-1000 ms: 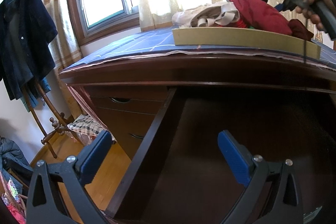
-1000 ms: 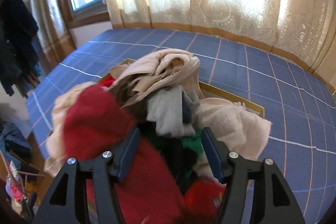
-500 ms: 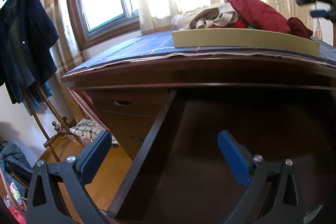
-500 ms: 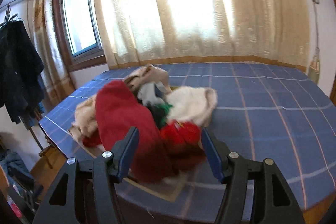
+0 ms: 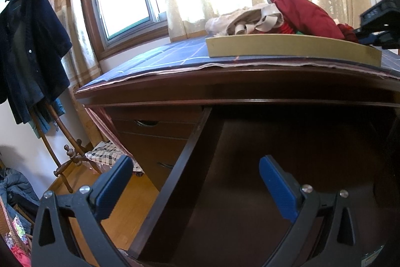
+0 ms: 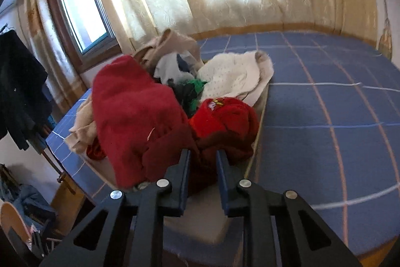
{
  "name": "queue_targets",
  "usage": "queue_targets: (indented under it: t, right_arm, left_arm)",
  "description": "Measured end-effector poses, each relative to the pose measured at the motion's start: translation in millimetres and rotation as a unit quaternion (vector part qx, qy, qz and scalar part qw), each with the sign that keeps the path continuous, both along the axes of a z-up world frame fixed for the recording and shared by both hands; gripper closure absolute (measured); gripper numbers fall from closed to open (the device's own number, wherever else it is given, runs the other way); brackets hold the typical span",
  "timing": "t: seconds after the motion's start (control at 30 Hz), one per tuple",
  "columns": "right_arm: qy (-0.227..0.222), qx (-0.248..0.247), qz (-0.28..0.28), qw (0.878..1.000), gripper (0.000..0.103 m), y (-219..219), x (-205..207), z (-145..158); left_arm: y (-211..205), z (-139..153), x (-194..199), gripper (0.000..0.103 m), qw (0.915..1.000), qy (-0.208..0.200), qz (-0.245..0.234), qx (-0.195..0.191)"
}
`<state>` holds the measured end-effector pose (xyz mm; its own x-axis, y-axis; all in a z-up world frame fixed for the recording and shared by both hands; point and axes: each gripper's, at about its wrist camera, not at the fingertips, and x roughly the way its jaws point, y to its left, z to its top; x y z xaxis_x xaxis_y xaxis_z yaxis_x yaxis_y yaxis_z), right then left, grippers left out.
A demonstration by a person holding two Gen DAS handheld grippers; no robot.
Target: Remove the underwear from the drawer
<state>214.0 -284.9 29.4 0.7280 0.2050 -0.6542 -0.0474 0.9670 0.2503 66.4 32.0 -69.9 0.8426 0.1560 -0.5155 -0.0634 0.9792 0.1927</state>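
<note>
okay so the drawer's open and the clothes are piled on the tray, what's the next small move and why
Probably bring the right tool down toward the open drawer. Its jaws have just been closing with nothing between them, and it hangs just short of the clothes pile on the tray.

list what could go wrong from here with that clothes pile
1. The right gripper has just been closing its jaws with the dark red garment between them; pulling now could drag the heaped pile off the shallow tray.
2. The left gripper hangs open over the open drawer; its dark back is hidden, so underwear could be missed.
</note>
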Motion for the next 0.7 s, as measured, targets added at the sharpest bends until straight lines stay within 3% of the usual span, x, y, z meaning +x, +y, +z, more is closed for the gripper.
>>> queue_targets:
  t: [0.23, 0.37, 0.53, 0.6, 0.7]
  right_arm:
    - [0.011, -0.028, 0.027, 0.999, 0.080, 1.4, 5.6, 1.7]
    - [0.013, 0.036, 0.012, 0.999, 0.079, -13.5, -12.8, 5.4]
    - [-0.020, 0.078, 0.005, 0.997, 0.062, -18.2, -57.2, 10.7]
    - [-0.029, 0.089, -0.004, 0.996, 0.042, -18.5, -79.3, 12.8]
    - [-0.048, 0.117, -0.007, 0.992, 0.039, -19.0, -115.1, 15.8]
  left_arm:
    - [0.2, -0.8, -0.1, 0.000, 1.0000, -0.002, -0.003, -0.002]
    - [0.5, -0.7, -4.0, 0.000, 0.9998, -0.016, -0.013, 0.000]
    - [1.4, 0.2, -2.6, 0.000, 0.9998, -0.011, -0.013, -0.006]
    - [1.2, 0.4, -2.7, 0.000, 0.9999, -0.010, -0.013, -0.006]
    - [0.3, 0.2, -2.4, 0.000, 0.9999, -0.009, -0.013, -0.005]
